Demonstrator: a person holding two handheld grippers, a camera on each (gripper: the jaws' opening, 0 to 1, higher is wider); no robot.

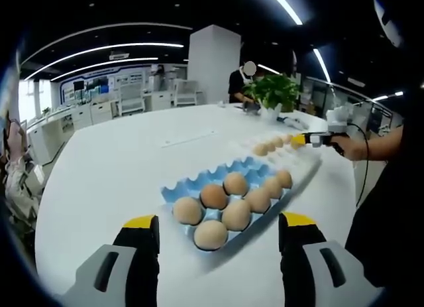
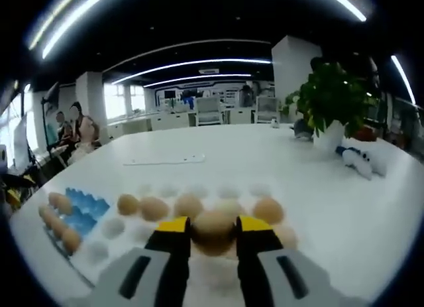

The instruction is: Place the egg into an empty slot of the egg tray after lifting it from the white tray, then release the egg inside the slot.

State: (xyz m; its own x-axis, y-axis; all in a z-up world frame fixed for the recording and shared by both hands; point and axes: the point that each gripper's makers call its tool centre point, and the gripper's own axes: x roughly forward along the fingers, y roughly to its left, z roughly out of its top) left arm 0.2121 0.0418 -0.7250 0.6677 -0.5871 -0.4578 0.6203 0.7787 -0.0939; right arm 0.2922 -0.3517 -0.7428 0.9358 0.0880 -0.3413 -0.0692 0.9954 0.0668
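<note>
Open-plan office, big round white surface point(image 1: 119, 168). Your left tool point(image 1: 218, 234) is spread wide, holding nothing, low over the surface just short of the blue moulded egg tray point(image 1: 199, 182), which carries brown eggs. Left gripper view also catches your right hand point(image 1: 350, 146) out past the tray, over the white tray point(image 1: 311, 162). Right gripper view: right tool point(image 2: 213, 233) clamped on a tan egg point(image 2: 213, 230) above the white tray's point(image 2: 225, 191) row of eggs; green potted plant point(image 2: 331, 101) far right.

eight eggs point(image 1: 213, 196) are counted in one blue tray point(image 1: 189, 185); one white tray point(image 2: 99, 252), one plant point(image 2: 333, 98), two grippers point(image 1: 218, 229).
</note>
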